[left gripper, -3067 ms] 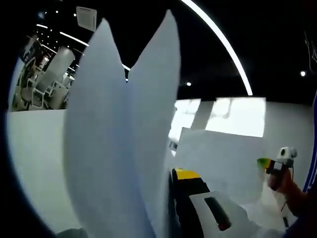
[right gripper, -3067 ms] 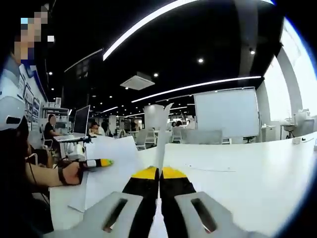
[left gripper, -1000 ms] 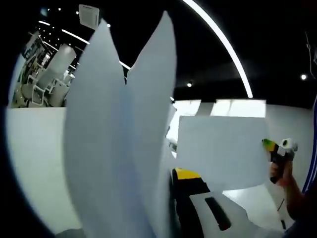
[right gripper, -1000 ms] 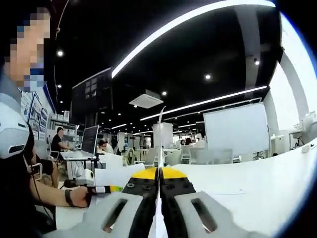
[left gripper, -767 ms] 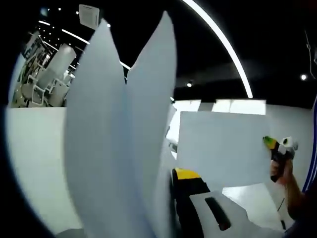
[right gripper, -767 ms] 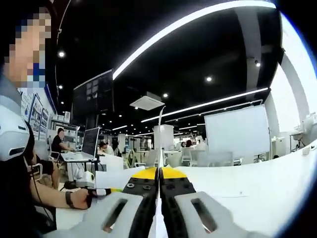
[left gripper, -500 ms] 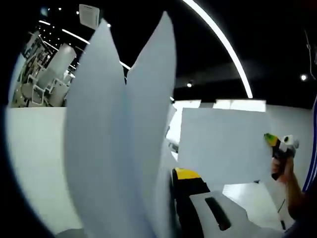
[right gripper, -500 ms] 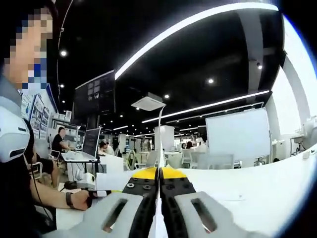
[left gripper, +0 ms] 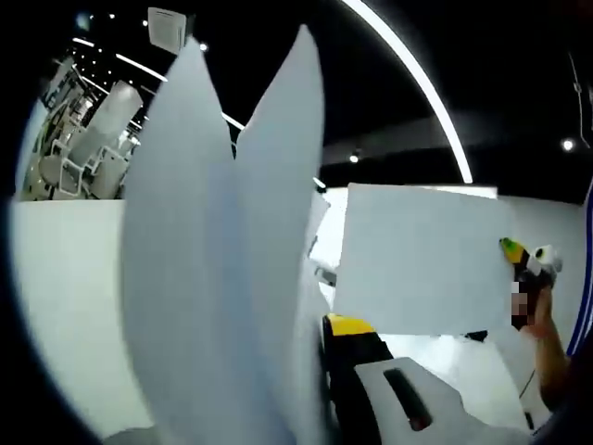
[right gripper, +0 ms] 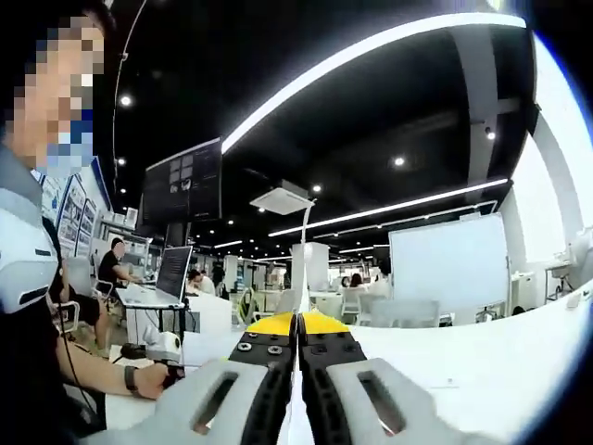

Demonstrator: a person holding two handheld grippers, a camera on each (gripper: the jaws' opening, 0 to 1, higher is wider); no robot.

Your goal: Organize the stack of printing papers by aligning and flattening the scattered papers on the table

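Both tongs clamp thin printing papers: left tongs [left gripper: 326, 326] pinch two fanning sheets [left gripper: 222, 278], right tongs [right gripper: 297, 322] one edge-on sheet [right gripper: 298, 269], light, floppy, best gripped near an edge.

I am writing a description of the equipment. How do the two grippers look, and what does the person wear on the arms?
The right gripper has black jaws with yellow tips and light grey bodies with dark oval slots. The left gripper shows the same black jaw, yellow tip and grey slotted body. The person's left hand has a dark band at the wrist and a thin black cable along the forearm.
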